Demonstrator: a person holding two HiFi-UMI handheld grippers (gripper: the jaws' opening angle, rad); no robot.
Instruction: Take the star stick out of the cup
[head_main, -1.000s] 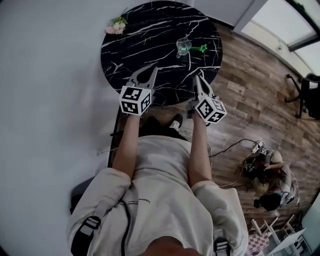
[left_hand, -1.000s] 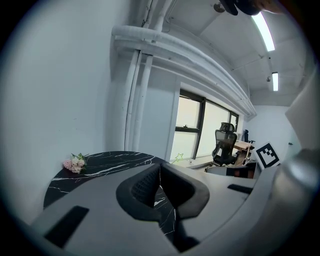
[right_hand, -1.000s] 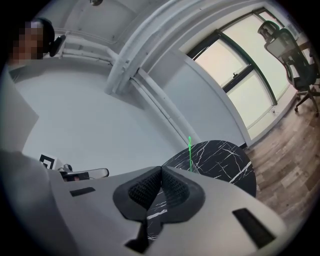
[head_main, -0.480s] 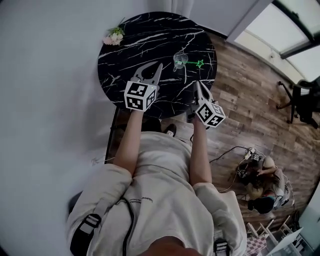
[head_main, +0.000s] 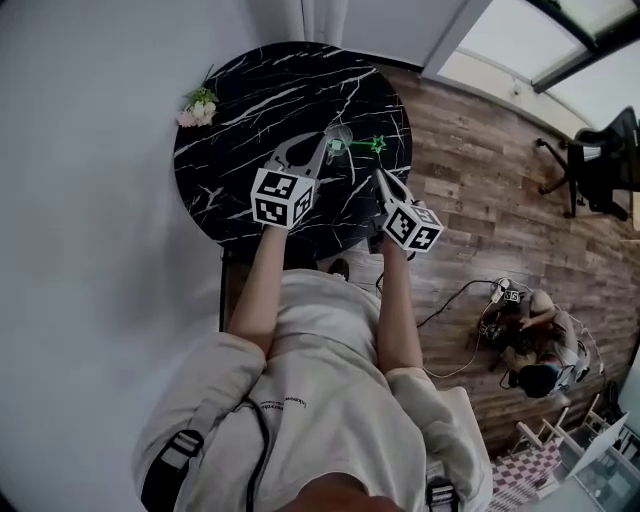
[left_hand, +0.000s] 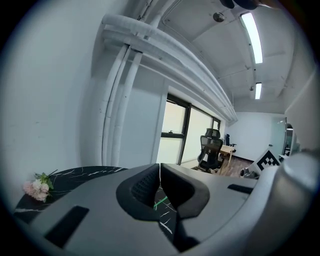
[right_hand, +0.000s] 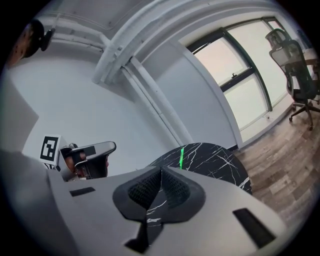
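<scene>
Star stick (head_main: 374, 146) is in the cup (head_main: 338, 146) on the table (head_main: 250, 110), star end leaning out to the right. Flowers (head_main: 199, 106) at the left edge, not relevant. Left tongs (left_hand: 160, 167) are closed tip to tip and empty, just beside the cup, probably to steady it. Right tongs (right_hand: 161, 170) are also closed and empty, short of the star. They need to open before I can grab.

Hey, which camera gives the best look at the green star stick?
The head view: the whole star stick shows, leaning out of the cup, star end clear. The left gripper view catches only a green sliver of it; the right gripper view a short green length, no star.
</scene>
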